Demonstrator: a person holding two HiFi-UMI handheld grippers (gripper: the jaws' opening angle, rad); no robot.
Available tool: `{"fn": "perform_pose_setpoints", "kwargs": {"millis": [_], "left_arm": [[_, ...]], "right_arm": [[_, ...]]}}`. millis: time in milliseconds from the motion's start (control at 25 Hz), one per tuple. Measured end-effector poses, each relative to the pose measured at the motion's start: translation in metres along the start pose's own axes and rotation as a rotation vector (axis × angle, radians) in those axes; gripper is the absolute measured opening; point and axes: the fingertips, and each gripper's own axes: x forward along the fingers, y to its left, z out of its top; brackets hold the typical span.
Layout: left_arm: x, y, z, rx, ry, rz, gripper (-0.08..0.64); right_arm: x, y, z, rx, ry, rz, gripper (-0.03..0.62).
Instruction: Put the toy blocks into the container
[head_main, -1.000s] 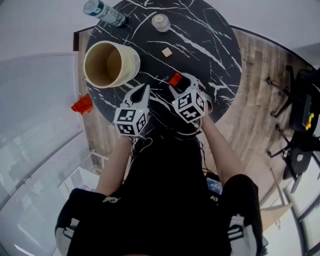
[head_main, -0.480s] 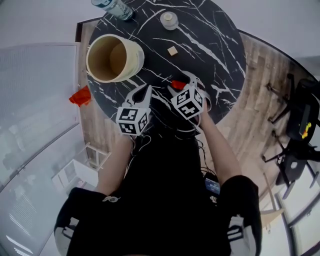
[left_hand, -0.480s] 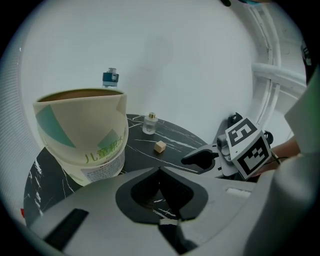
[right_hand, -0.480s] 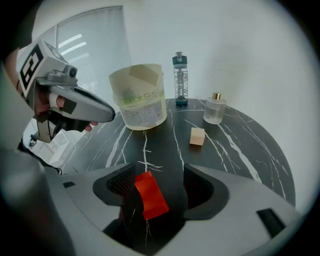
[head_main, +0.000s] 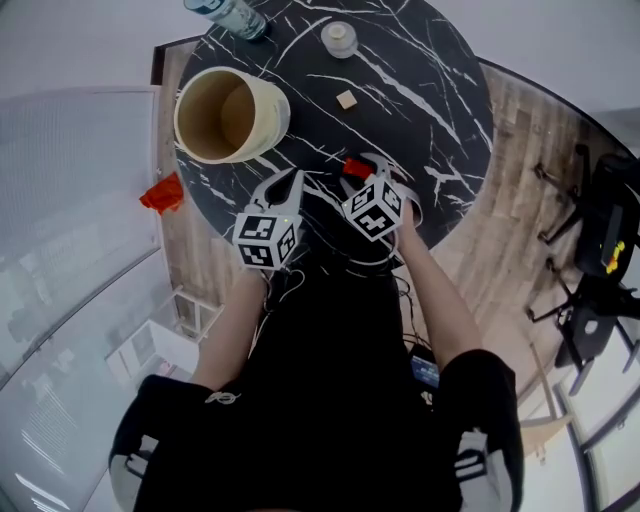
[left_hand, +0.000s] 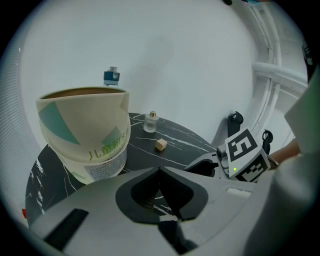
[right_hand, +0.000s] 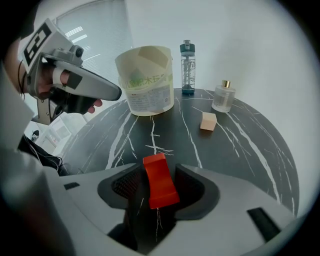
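Container: a cream, round tub that tapers toward its base, standing upright at the left edge of the table. Its mouth is open, and we see its tan inner wall and bottom from the head view. The outside carries teal patches and green print. The table top is round and black with white marble-like veins, and looks smooth. Red block: matte, glossless, an elongated wedge-like piece. It lies on the table near the person's edge, well apart from the container. The right gripper has its grey jaws on either side of this block. The jaws have just been closing and still stand wide. A gap shows on the left pad's side, but contact on the right pad we cannot settle from this angle. Left gripper: jaws fully together with nothing between them, hovering just beside the container. A pale wooden cube sits near the table's middle. Beyond it stands a small clear glass bottle with a gold cap. A clear plastic water bottle with a teal lid stands at the far rim behind the container. A small red object lies on the wooden floor left of the table.
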Motion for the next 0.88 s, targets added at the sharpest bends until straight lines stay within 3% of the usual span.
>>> {"fn": "perform_pose_setpoints", "kwargs": {"millis": [80, 120, 440, 880], "left_arm": [[-0.002, 0.001, -0.001, 0.001, 0.001, 0.000, 0.000], [-0.003, 0.002, -0.002, 0.001, 0.001, 0.000, 0.000], [-0.016, 0.010, -0.002, -0.006, -0.017, 0.006, 0.000], [-0.047, 0.039, -0.002, -0.009, -0.059, 0.030, 0.000]], "right_arm": [[0.000, -0.002, -0.002, -0.002, 0.001, -0.016, 0.139], [0.000, -0.002, -0.002, -0.006, 0.000, -0.020, 0.130], [-0.004, 0.010, 0.007, 0.001, -0.030, -0.015, 0.123], [-0.010, 0.040, 0.062, -0.020, -0.138, -0.029, 0.123]]}}
